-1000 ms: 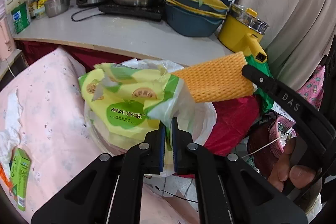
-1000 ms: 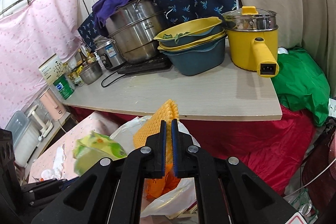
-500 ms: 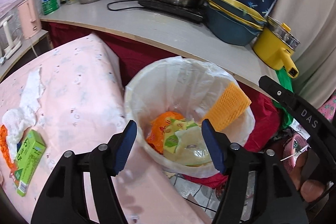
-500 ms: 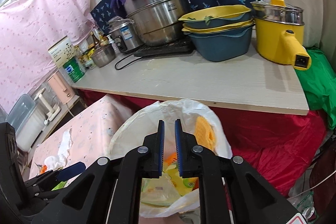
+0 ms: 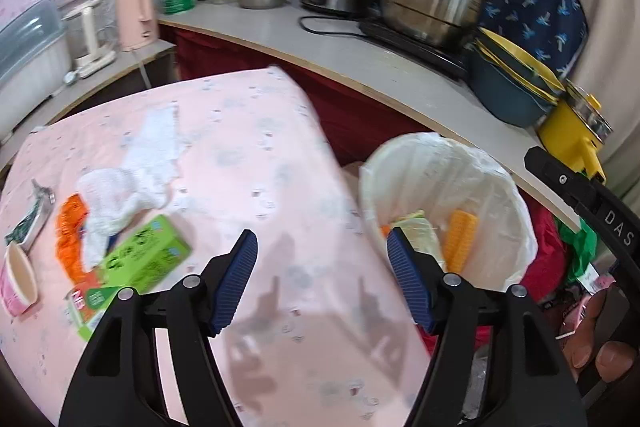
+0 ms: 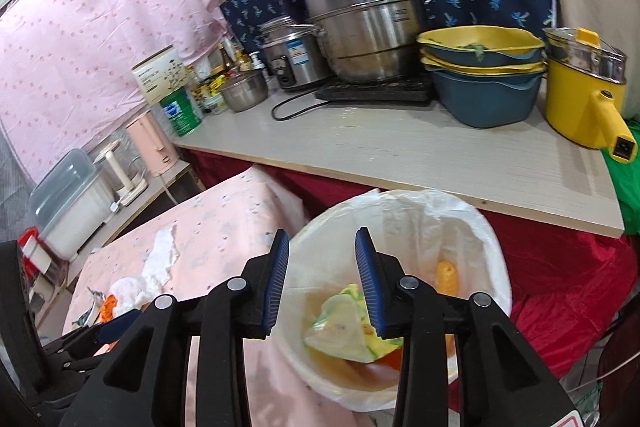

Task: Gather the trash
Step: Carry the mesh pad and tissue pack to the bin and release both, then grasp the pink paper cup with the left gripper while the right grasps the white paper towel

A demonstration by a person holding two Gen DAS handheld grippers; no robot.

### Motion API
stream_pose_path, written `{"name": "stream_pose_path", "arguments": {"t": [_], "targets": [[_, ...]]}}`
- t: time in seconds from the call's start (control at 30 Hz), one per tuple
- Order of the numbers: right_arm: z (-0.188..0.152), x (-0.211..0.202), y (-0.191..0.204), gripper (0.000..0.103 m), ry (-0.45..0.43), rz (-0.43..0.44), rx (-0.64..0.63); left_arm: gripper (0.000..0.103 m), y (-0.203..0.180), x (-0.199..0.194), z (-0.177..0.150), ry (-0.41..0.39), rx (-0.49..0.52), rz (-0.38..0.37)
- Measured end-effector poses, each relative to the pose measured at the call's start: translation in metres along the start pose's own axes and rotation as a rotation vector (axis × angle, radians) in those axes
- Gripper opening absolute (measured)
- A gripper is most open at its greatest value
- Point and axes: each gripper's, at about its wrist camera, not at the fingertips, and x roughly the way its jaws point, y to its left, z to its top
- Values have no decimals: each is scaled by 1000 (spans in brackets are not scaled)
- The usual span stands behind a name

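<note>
A white-lined trash bin stands beside the pink-clothed table. In it lie an orange foam net and a yellow-green wrapper. My left gripper is open and empty over the table edge, left of the bin. My right gripper is open and empty above the bin's near rim. On the table lie a green carton, white tissue, an orange wrapper and a pink cup.
A counter behind the bin holds a steel pot, stacked blue-yellow bowls, a yellow electric pot, a rice cooker and jars. A pink kettle stands on a side shelf.
Both grippers let go of their trash and opened; the wrapper and foam net dropped into the bin. The left gripper swung left over the table; the right one opened wider above the bin.
</note>
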Motion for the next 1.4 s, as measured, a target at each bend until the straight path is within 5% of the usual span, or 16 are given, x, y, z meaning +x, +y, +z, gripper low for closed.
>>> {"name": "stream_pose_path", "arguments": {"t": [0.3, 0.73, 1.03, 1.4], "targets": [[-16, 11, 72, 34, 51, 68, -130, 64, 67, -33, -19, -34, -104, 141], [-58, 7, 184, 39, 112, 161, -298, 64, 144, -63, -50, -18, -222, 225], [-84, 12, 235, 44, 149, 176, -404, 68, 183, -75, -65, -18, -282, 324], [-102, 27, 280, 45, 179, 181, -485, 71, 225, -70, -82, 24, -330, 361]]}}
